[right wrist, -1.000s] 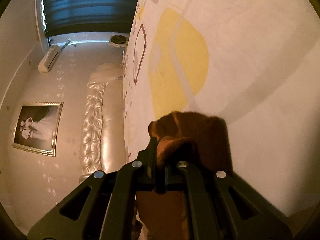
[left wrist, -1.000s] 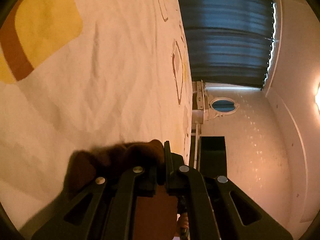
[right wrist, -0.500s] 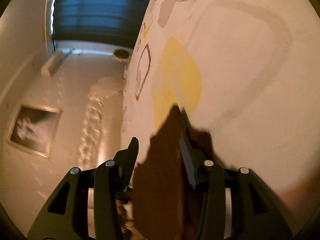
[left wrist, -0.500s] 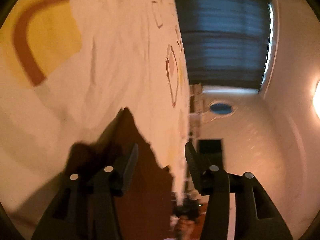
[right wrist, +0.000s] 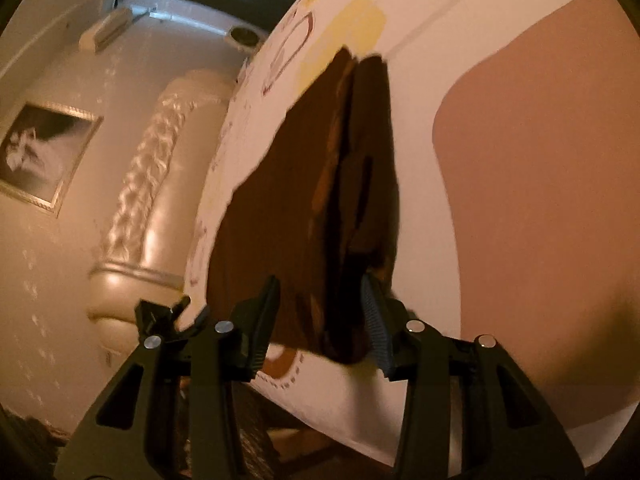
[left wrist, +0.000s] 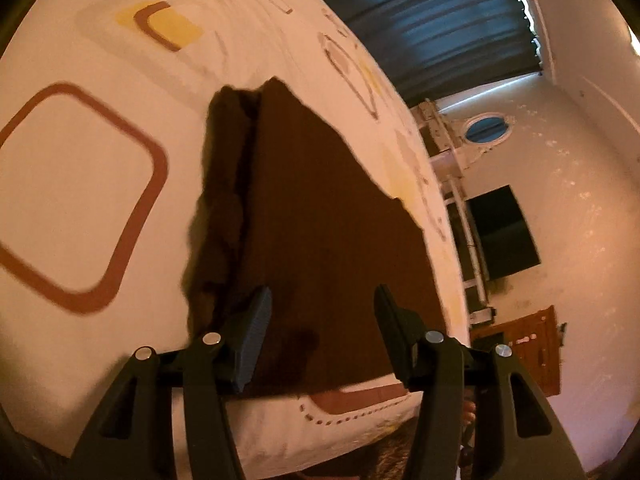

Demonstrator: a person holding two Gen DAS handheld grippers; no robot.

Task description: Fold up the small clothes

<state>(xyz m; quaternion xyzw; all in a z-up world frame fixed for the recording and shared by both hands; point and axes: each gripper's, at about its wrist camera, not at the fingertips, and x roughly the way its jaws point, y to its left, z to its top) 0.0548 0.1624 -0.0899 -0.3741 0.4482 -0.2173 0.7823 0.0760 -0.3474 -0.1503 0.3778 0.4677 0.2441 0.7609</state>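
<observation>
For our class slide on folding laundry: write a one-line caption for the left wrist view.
Left gripper, jaws opening and empty, above a folded brown garment on a patterned bedsheet.

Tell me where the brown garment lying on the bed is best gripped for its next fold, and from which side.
Probably the near corners of the brown garment, approached from the bed's near edge. It lies flat with a doubled flap along one side, and its straight near hem sits just ahead of both grippers, left gripper and right gripper.
</observation>
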